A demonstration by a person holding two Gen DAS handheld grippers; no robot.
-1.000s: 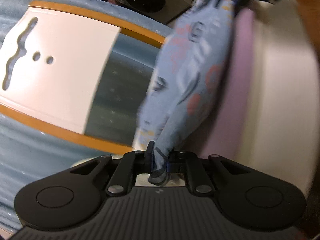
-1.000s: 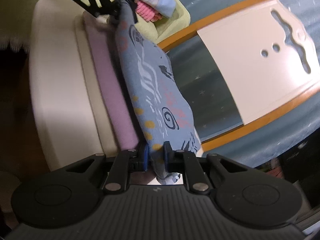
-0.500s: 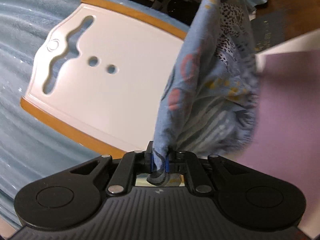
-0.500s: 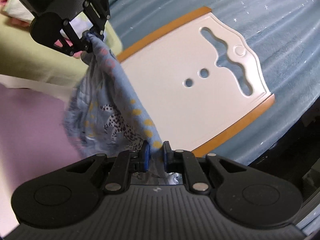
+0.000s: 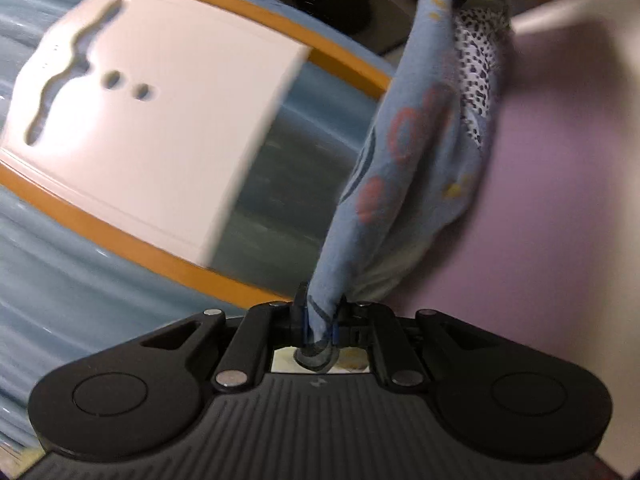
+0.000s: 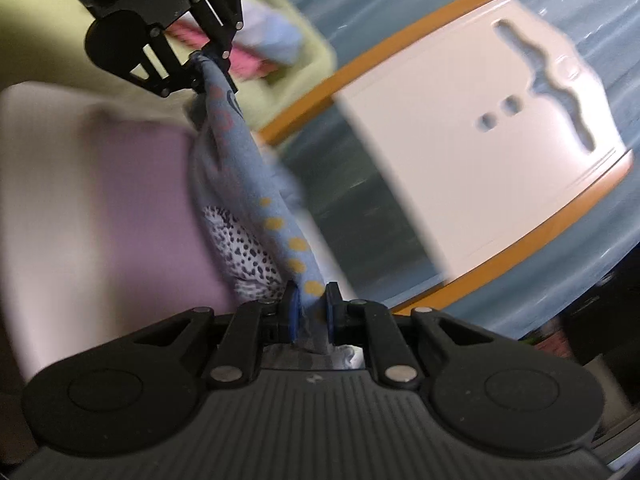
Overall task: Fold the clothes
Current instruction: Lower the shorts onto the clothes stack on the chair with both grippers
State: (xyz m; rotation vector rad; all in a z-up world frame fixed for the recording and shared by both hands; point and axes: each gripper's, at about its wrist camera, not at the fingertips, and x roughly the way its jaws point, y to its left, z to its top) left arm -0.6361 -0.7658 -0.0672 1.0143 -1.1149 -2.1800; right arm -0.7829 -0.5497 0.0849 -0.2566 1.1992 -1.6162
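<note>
both wrist cameras look along their fingers from close, facing each other, sharing the cloth [image 5: 416, 168] and white board [image 6: 480, 152].

Under my tools I see a bed covered with a blue blanket [image 5: 60, 248]. On it lies a white board with orange edges [image 5: 160, 128]. Beside the board lies a pale purple cloth [image 5: 560, 200], on a white surface [image 6: 28, 152].
</note>
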